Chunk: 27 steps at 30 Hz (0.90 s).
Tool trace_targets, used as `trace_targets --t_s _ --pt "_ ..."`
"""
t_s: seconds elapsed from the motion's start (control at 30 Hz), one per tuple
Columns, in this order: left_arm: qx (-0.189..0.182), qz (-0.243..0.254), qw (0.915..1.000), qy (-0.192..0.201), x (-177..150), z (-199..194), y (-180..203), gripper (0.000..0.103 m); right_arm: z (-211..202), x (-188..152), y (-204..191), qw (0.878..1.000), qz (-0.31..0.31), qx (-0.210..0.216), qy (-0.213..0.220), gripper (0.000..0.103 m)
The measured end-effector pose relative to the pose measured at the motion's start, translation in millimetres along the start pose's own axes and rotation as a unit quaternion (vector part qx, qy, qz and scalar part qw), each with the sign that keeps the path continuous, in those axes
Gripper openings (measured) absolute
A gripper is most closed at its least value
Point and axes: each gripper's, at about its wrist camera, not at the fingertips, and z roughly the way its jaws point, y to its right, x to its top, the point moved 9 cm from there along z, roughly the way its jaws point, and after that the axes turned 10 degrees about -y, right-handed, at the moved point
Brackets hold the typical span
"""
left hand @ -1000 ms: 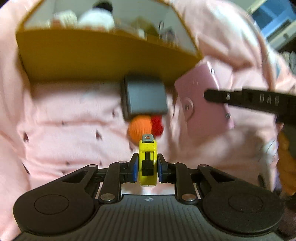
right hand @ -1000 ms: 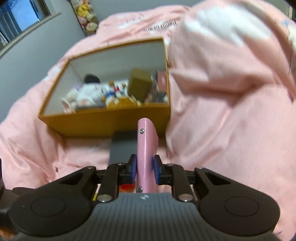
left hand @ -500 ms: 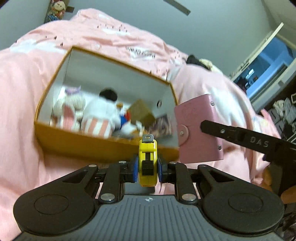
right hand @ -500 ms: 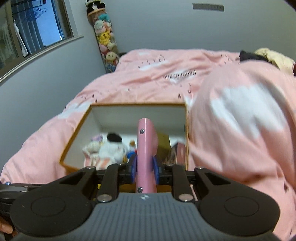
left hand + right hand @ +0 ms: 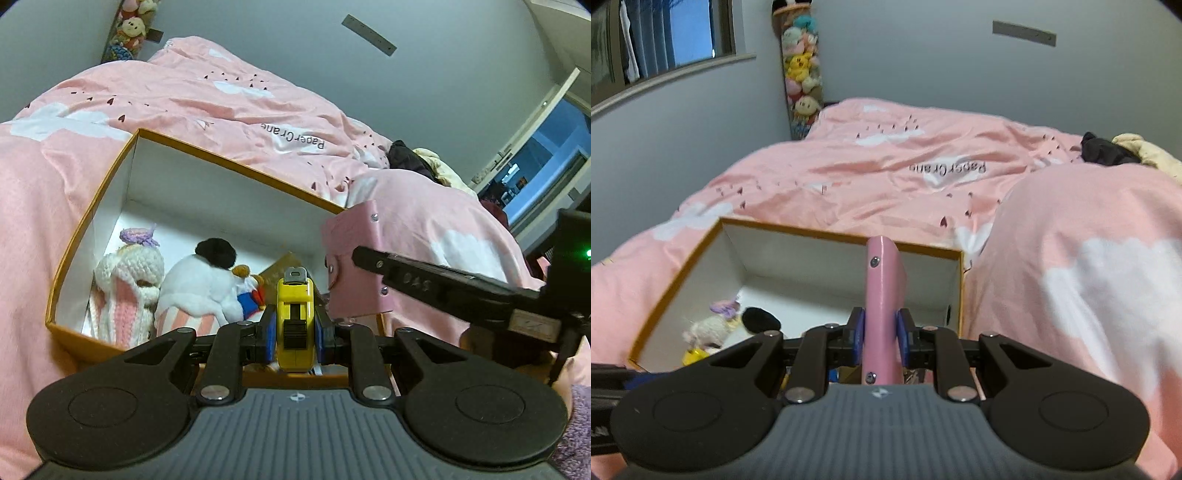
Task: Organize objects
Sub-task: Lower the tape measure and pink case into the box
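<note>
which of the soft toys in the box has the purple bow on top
The crocheted white bunny at the left end of the orange box; the plush beside it has a black tuft on top instead.

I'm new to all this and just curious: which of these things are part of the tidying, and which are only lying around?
In the job:
- yellow plastic tape measure, in left hand-held gripper
- flat pink snap-button case, in right hand-held gripper
- open orange cardboard box

Lying about:
- pink printed duvet
- hanging column of plush toys
</note>
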Motion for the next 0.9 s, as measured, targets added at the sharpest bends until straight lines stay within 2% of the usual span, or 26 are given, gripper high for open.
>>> trace_targets --t_s 0.2,0.4,0.5,0.6,0.7,0.9 --pt "0.008 -0.012 0.9999 -0.001 12.9 9.9 -12.5 0.022 28.3 -0.8 6.1 1.000 -0.014 -0.015 -0.011 0.019" --pt "0.017 -0.019 0.9997 -0.001 24.2 16.4 -23.3 0.022 38.9 6.5 21.3 1.000 0.009 -0.005 -0.010 0.018" --pt "0.020 -0.020 0.9996 -0.001 28.9 19.7 -25.6 0.022 35.5 13.2 26.9 1.000 0.020 -0.001 0.003 0.018" --pt "0.022 -0.018 0.9996 -0.001 32.3 23.1 -25.4 0.022 30.6 22.5 30.4 0.999 0.015 -0.019 0.028 0.018" --pt "0.021 -0.016 0.9996 -0.006 34.3 28.3 -23.5 0.022 37.3 25.7 34.0 0.999 0.012 -0.031 0.028 0.018" --pt "0.022 -0.009 0.9996 -0.012 37.6 34.8 -20.8 0.022 51.1 23.5 36.6 0.999 0.012 -0.028 0.023 0.018"
